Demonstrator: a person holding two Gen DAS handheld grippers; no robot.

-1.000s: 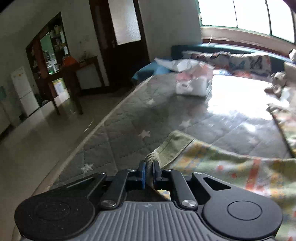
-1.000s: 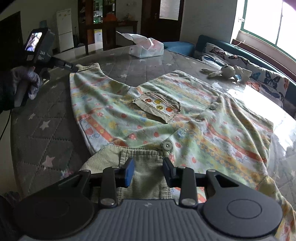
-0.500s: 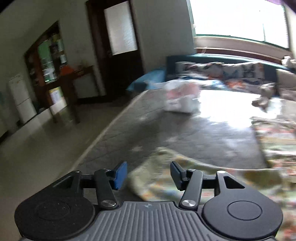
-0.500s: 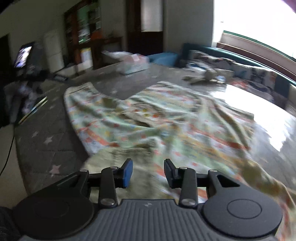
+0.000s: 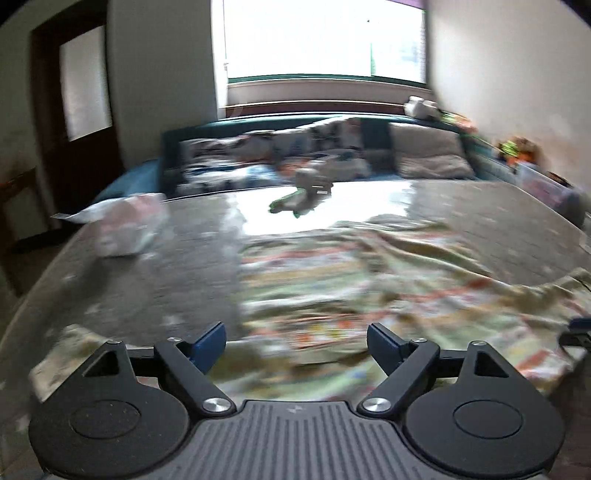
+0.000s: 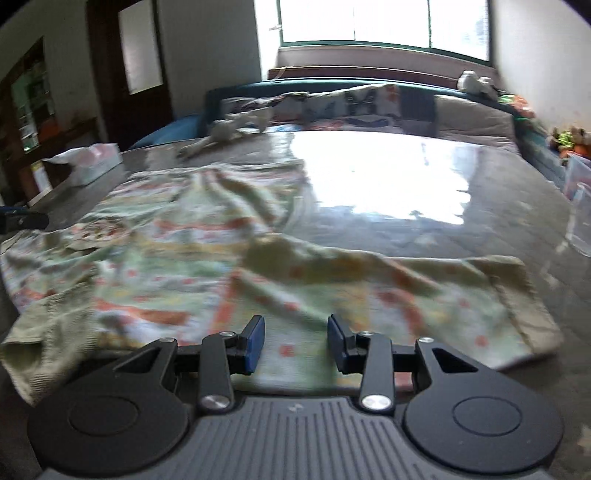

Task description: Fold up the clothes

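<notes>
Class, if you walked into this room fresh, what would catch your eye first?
The pastel patterned garment spread rumpled across the grey bed takes the middle of both views. Behind it the bright window glares off the mattress, with a soft toy lying near the far cushions.

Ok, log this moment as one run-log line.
task: fold clothes | left gripper: jaws opening, nothing gripped | right gripper: open, over garment, nothing gripped | garment: spread rumpled on mattress, unfolded

- Garment (image 6: 229, 266) lies spread on the mattress (image 6: 461, 236).
- Tissue pack (image 5: 129, 229) sits left of it.
- Stuffed toy (image 5: 306, 192) rests behind it, before the cushions (image 5: 424, 155).
</notes>
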